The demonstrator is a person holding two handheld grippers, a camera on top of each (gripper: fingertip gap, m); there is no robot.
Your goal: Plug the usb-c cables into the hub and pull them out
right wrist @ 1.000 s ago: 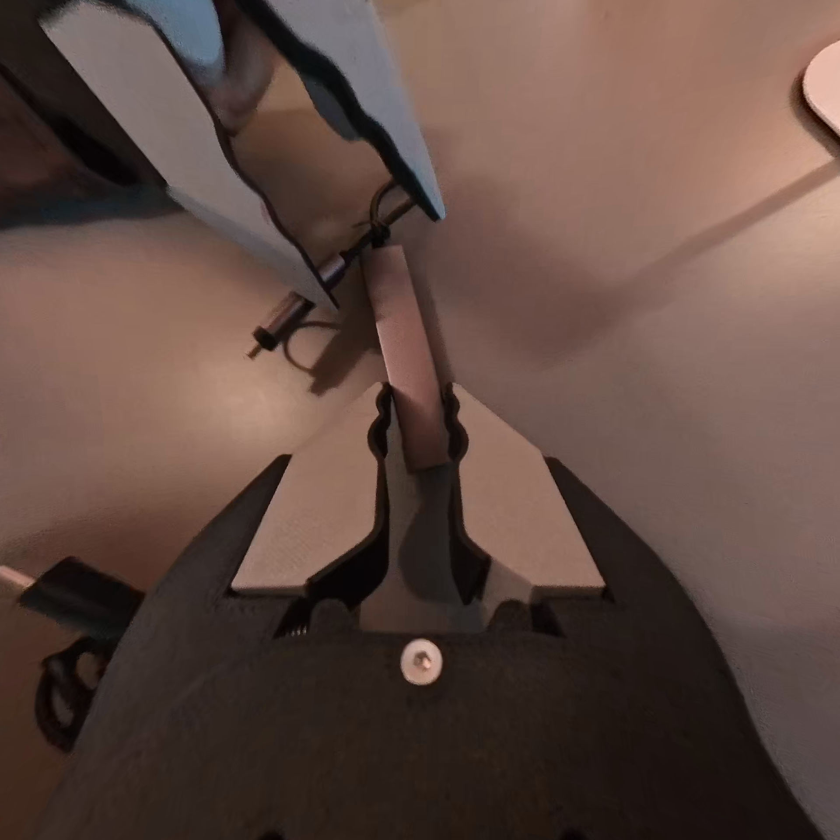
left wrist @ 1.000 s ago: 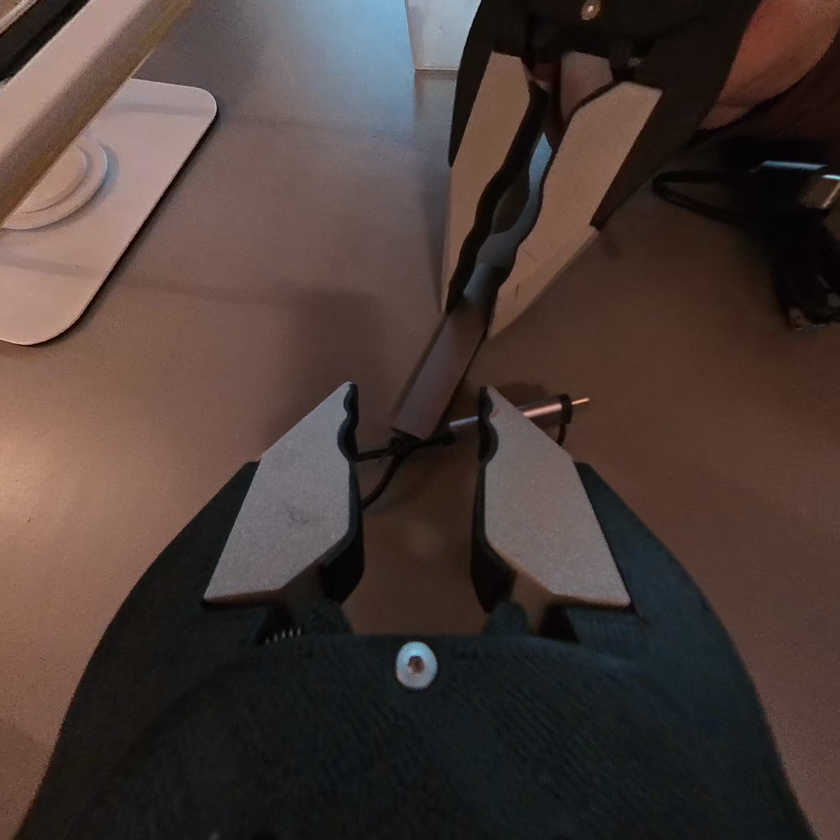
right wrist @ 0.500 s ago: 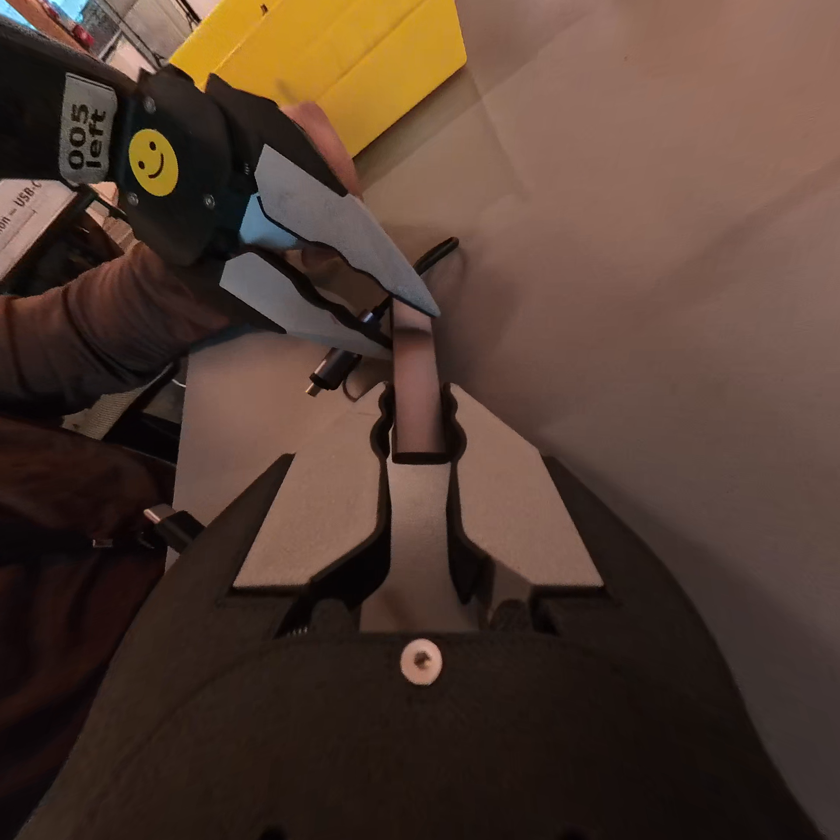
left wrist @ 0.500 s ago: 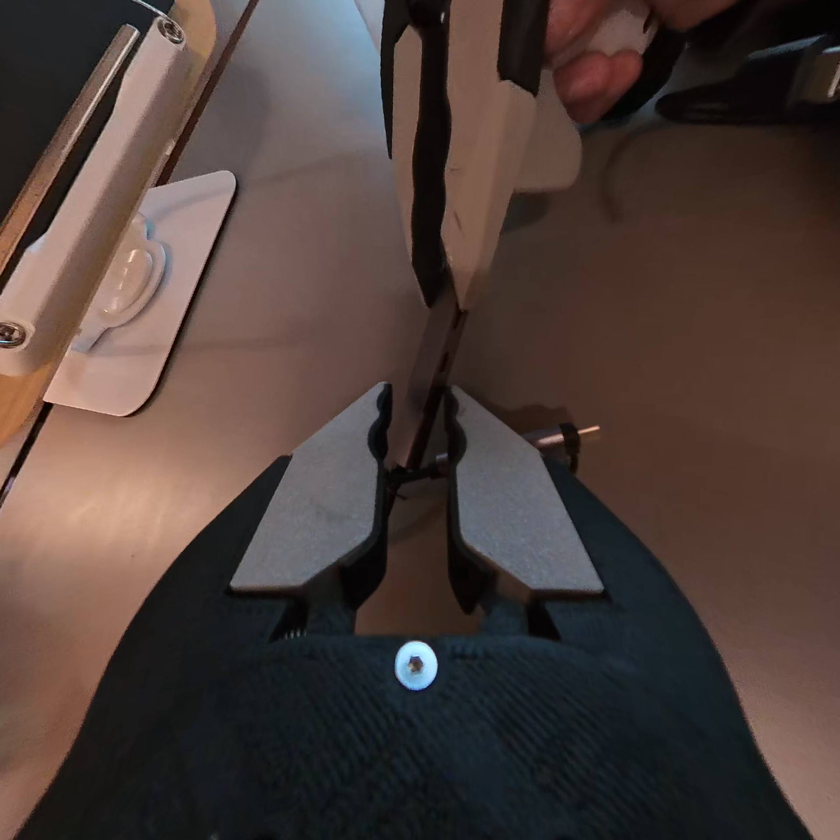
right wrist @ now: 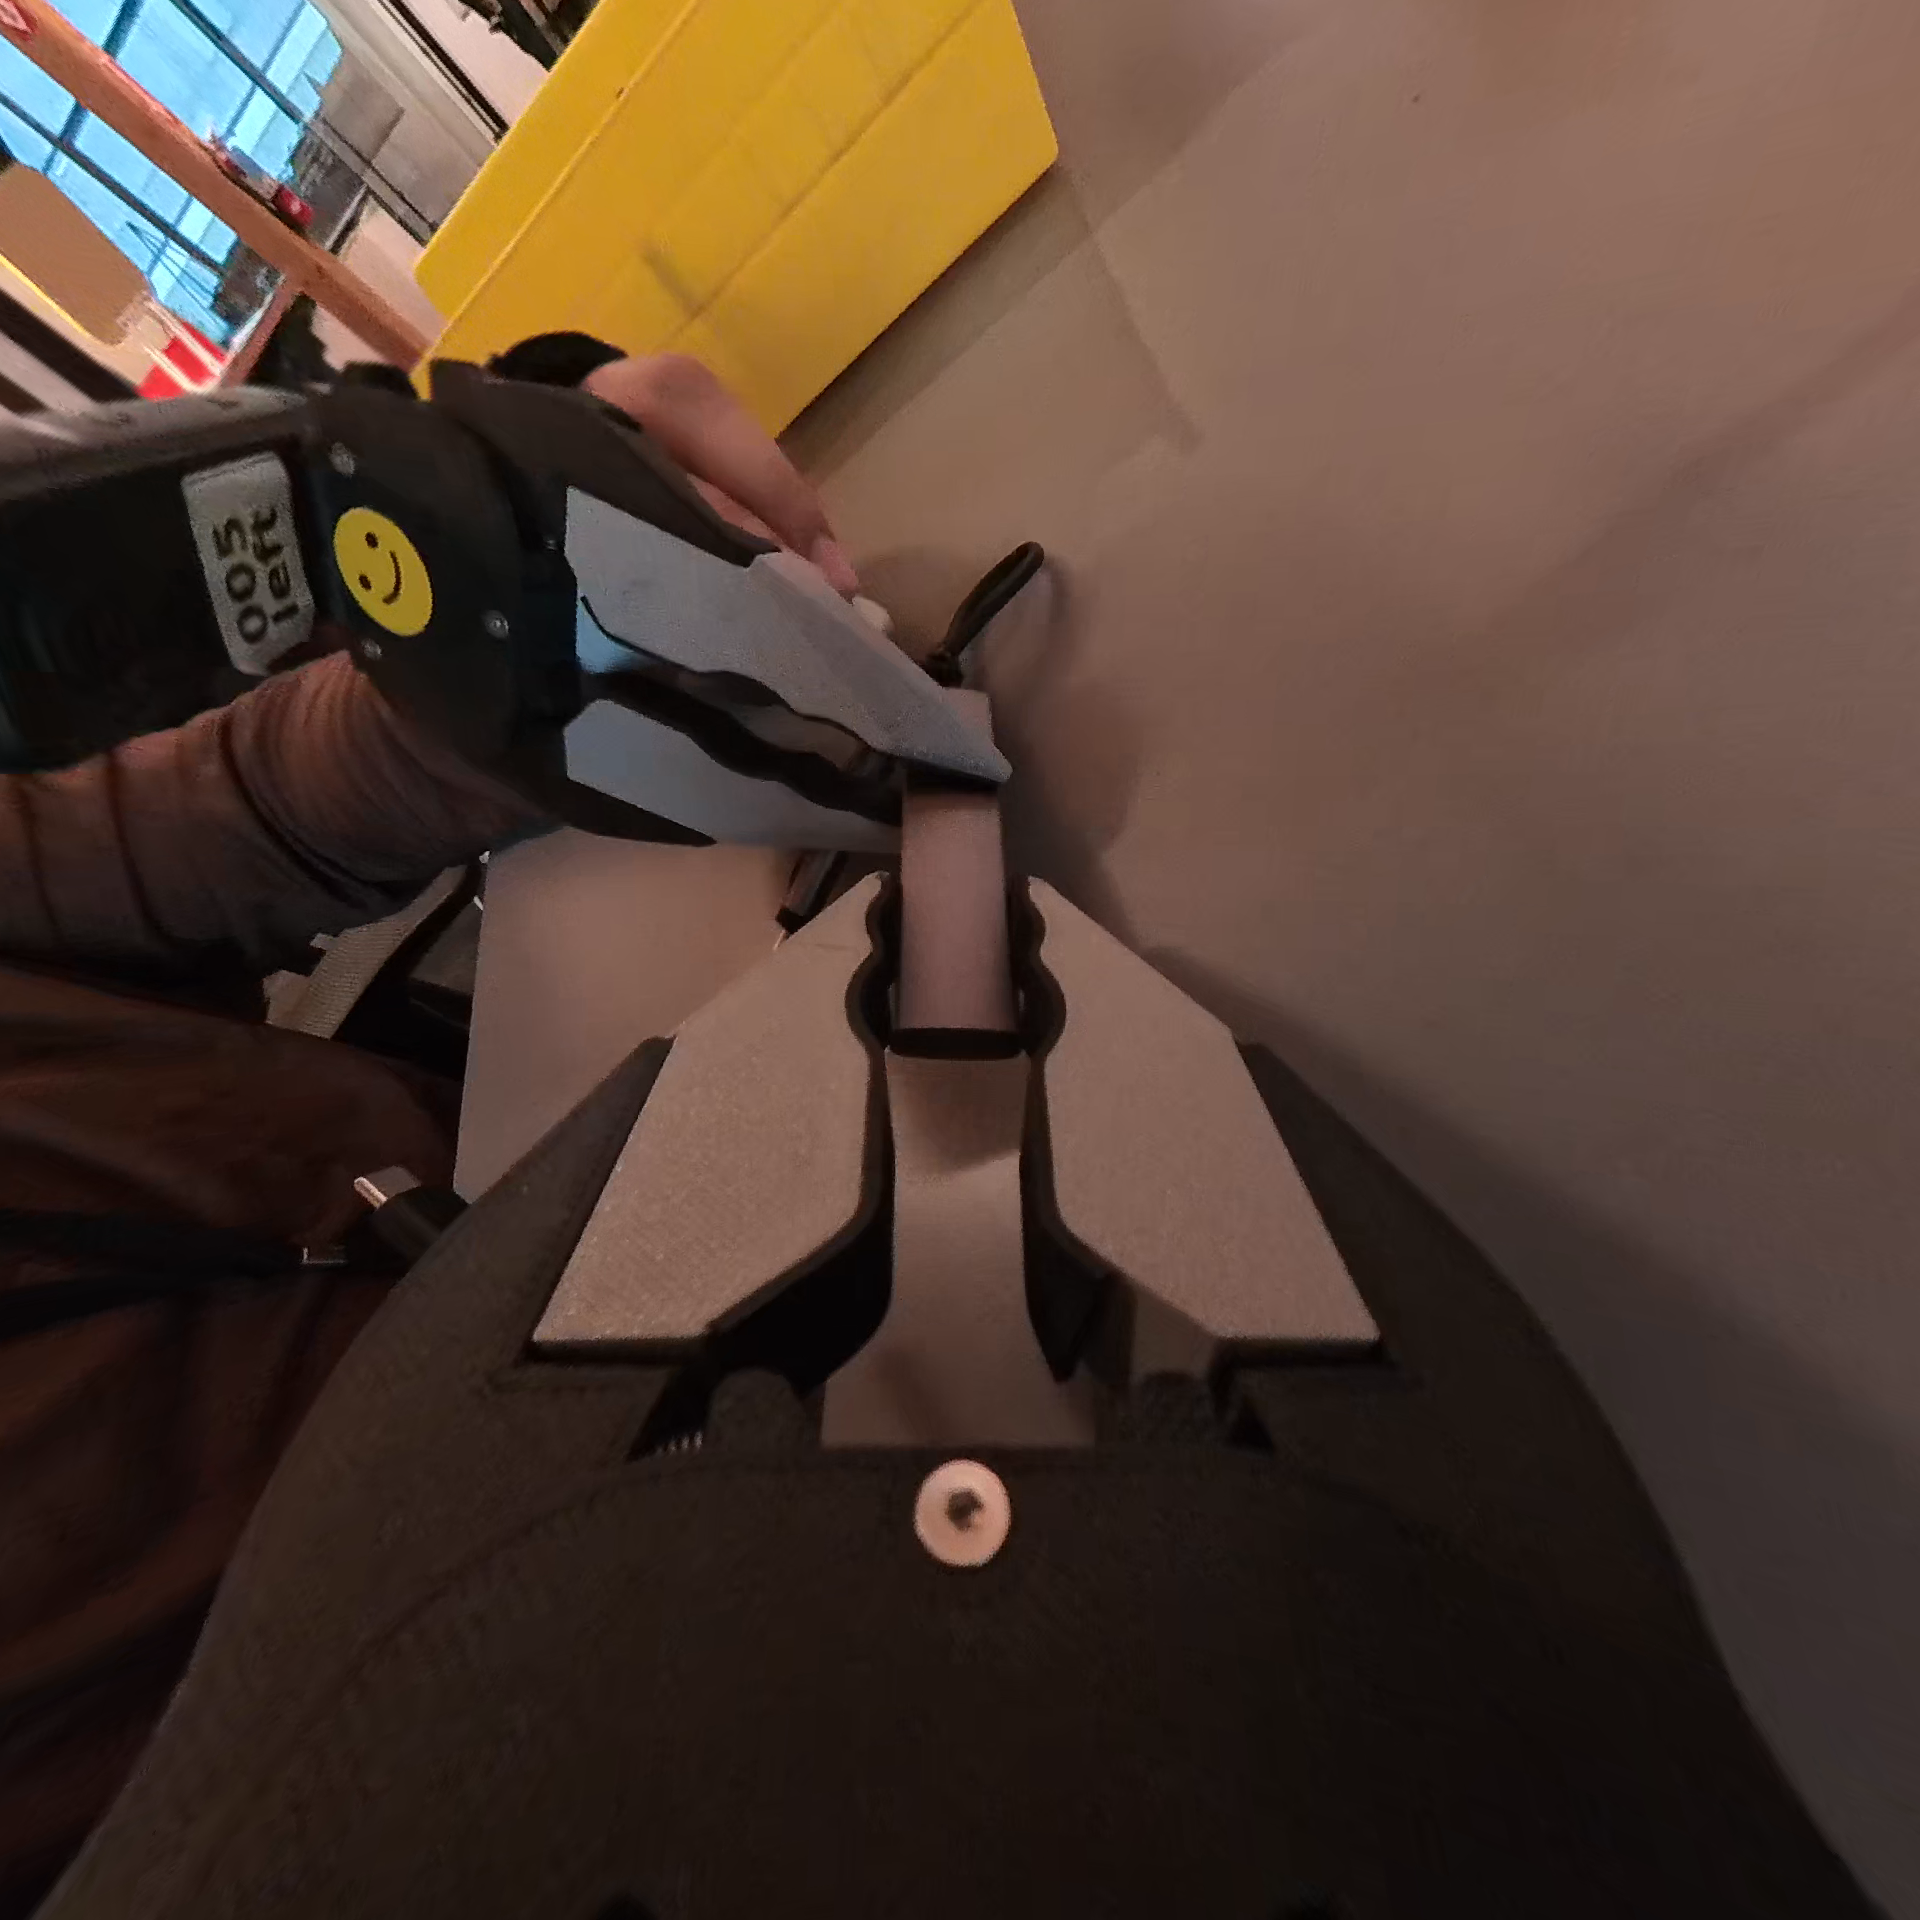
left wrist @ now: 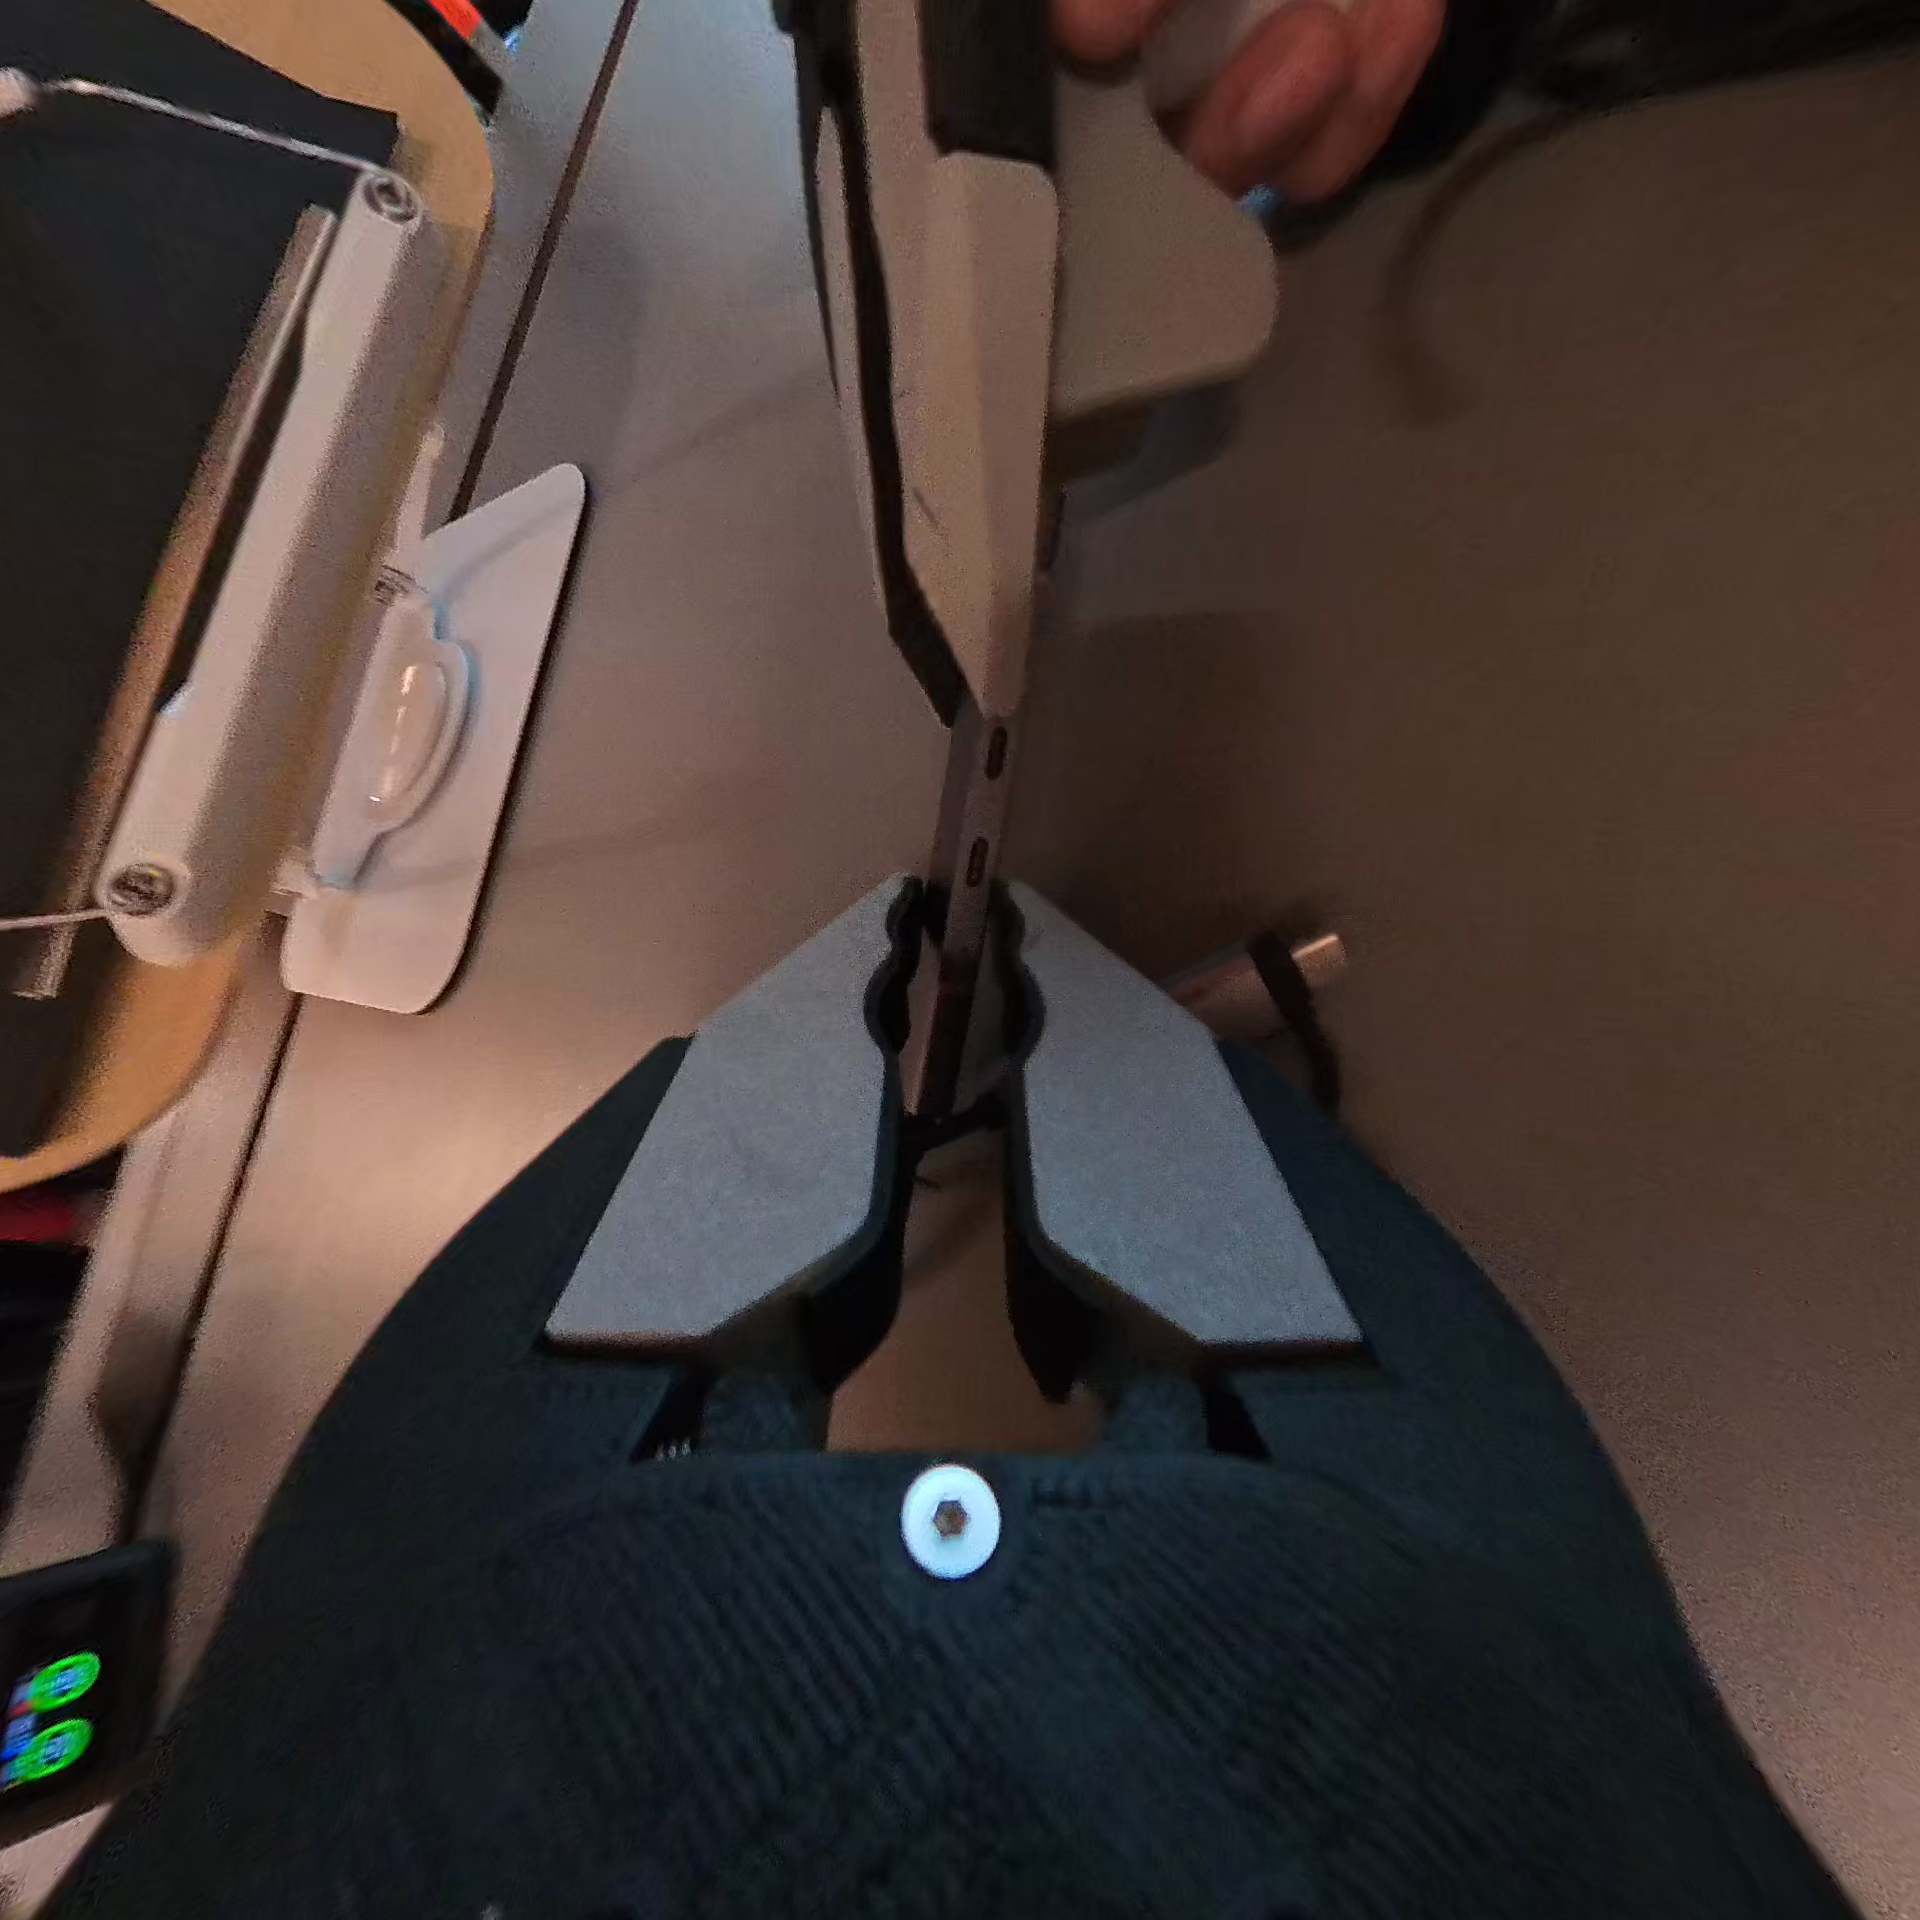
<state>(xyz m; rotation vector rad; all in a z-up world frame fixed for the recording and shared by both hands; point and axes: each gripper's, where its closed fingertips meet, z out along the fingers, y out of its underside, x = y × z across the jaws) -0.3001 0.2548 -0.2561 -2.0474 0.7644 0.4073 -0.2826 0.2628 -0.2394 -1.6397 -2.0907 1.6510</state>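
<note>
The grey hub (left wrist: pixel 977 821) is held off the table, turned on edge, with two small ports showing on its narrow side. My left gripper (left wrist: pixel 951 914) is shut on its near end. My right gripper (left wrist: pixel 971 696) comes in from above and is shut on the far end. In the right wrist view the right gripper (right wrist: pixel 954 920) clamps the hub (right wrist: pixel 951 862), and the left gripper (right wrist: pixel 940 795) grips its other end. A black cable (right wrist: pixel 987 603) loops out behind the hub. A silver USB-C plug (left wrist: pixel 1242 977) lies on the table, partly hidden by my left gripper's right finger.
A white monitor stand base (left wrist: pixel 436 727) and a screen stand at the left. A small device with green icons (left wrist: pixel 52 1704) is at the lower left. A yellow panel (right wrist: pixel 748 208) lies at the table's far side. Another plug (right wrist: pixel 384 1216) sits by the table edge near a person's sleeve (right wrist: pixel 208 810). Less than 4 cm separates the two grippers' tips.
My left gripper was open around the hub's cable end; it has closed on the hub. The right gripper has rolled the hub from flat to on edge and both have tilted up.
</note>
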